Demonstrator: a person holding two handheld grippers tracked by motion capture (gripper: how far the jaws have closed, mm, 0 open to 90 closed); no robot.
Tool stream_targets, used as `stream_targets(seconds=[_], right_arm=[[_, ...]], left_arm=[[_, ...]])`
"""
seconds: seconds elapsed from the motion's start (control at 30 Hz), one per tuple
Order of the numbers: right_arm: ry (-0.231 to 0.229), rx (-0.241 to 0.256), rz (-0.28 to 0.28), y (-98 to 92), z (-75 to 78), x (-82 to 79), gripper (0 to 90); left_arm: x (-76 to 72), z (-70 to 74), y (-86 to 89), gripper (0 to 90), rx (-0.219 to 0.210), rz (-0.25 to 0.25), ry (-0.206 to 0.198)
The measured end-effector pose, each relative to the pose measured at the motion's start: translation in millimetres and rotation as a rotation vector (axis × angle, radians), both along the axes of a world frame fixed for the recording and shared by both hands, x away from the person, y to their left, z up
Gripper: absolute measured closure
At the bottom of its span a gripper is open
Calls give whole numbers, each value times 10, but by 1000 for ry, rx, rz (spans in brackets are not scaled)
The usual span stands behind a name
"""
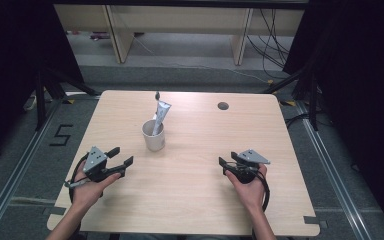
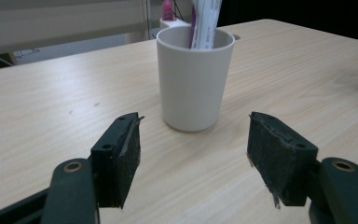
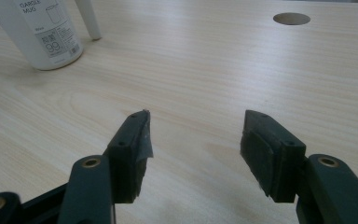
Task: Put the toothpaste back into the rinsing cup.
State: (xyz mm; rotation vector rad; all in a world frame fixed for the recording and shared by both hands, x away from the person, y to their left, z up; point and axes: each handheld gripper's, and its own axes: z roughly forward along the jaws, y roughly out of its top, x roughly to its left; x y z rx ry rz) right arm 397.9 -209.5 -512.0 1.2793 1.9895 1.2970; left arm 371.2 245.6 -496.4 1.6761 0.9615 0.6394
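Mug (image 1: 154,136) upright holding toothpaste tube (image 1: 160,116), left tongs (image 1: 121,157) wide, right tongs (image 1: 226,162) wide

You had even, soft overhead light on the table (image 1: 190,190) in the high view, bright on the pale wood with no hard glare, while the far left and far right of the scene fell into near-black darkness; the picture itself was slightly soft and low in detail. In the left gripper view the mug (image 2: 195,77) was fairly sharp and cast only a faint shadow at its base, and the far background beyond the table edge was blurred. In the right gripper view you got a mild bright sheen across the far wood, with the near black jaws dim and a little out of focus.
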Motion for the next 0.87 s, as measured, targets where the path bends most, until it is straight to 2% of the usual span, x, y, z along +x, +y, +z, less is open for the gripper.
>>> stream_targets(seconds=[0.13,0.2,0.23,0.27,0.33,0.37,0.4,0.43,0.47,0.53,0.57,0.6,0.63,0.67,0.7,0.73,0.83,0.87], right_arm=[[0,-5,-9,3,-2,-2,430],[2,11,-9,11,-3,-9,429],[-5,4,-11,19,-6,-6,430],[7,-4,-11,22,0,-15,430],[-13,-30,-16,20,-9,-4,429],[13,19,-16,45,-7,-30,429],[-5,-7,-2,20,-2,-20,429],[12,16,-14,40,-5,-31,429],[8,4,-11,29,-3,-27,429],[10,4,-12,27,3,-28,429],[7,9,-4,30,-2,-20,429],[-8,-22,-1,16,1,-14,429],[-2,-3,5,30,-7,-12,429],[24,22,-19,54,-4,-38,429],[2,5,-1,41,-13,-15,429],[3,-8,5,34,-7,-16,429],[12,7,-8,61,-9,-27,428],[-3,-6,4,45,-13,-10,429]], left_arm=[[-80,-117,56,340,11,22,-5],[-103,-156,78,337,9,26,0],[-106,-169,84,335,2,27,-1],[-108,-183,89,334,-2,30,-4],[-122,-209,95,333,10,46,-12],[-127,-219,94,333,5,48,-7],[-127,-236,89,332,-1,48,-6],[-141,-247,84,331,8,53,5],[-149,-263,73,331,7,60,7],[-155,-264,59,332,7,51,-17],[-157,-267,53,330,4,50,-14],[-166,-260,47,329,19,55,-7],[-161,-262,43,329,20,52,-9],[-157,-263,44,329,20,52,-9],[-162,-259,47,329,22,56,-2],[-153,-266,47,329,11,50,-9],[-152,-261,45,328,16,53,2],[-145,-265,42,328,13,49,-2]])
